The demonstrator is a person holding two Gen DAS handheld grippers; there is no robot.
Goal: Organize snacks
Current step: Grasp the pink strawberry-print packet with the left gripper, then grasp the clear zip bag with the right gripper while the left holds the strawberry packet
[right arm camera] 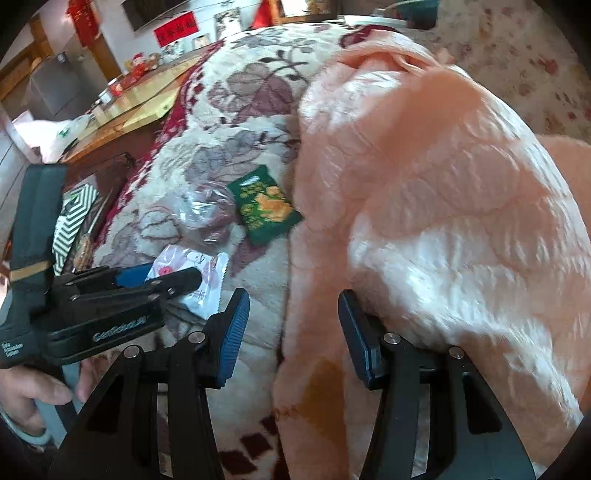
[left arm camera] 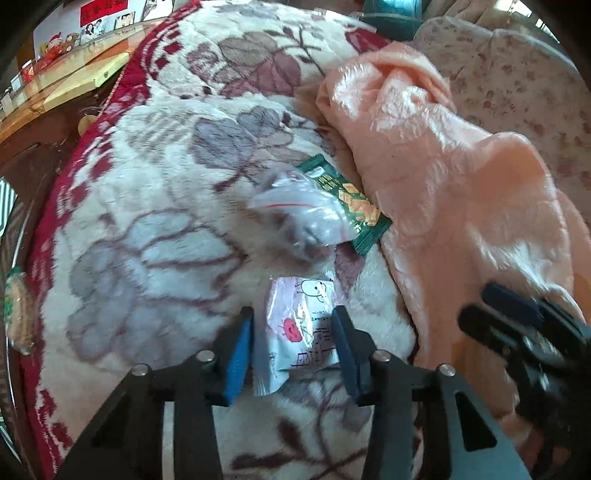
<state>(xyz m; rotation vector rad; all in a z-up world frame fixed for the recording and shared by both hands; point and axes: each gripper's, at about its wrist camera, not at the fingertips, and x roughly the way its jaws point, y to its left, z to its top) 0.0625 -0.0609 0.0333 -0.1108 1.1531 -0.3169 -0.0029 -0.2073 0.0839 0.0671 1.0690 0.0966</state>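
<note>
Three snack items are lying on the floral blanket (left arm camera: 155,229). One is a green packet (left arm camera: 354,206) printed with yellow square crackers and pale lettering too blurred to read. It is lying against the edge of the peach fleece blanket (left arm camera: 443,177). A clear plastic bag (left arm camera: 299,206) with a thin red line across it is overlapping the green packet's left side. Nearer the cameras, a white-and-pink packet (left arm camera: 303,328) is showing a red apple face, a small line-drawn figure and dark characters that cannot be made out.

The left gripper (left arm camera: 293,354) is straddling this white-and-pink packet, its blue pads narrowed to either side; the right pad is meeting the wrapper's edge, and whether the left pad is pressing cannot be told. A hand (right arm camera: 33,398) is holding its handle, whose white printed lettering is illegible.

The right gripper (right arm camera: 293,332) is hanging half open over the seam between the two blankets, gripping nothing. A red banner (right arm camera: 175,27) with dark characters, unreadable, is hanging on the far wall.
</note>
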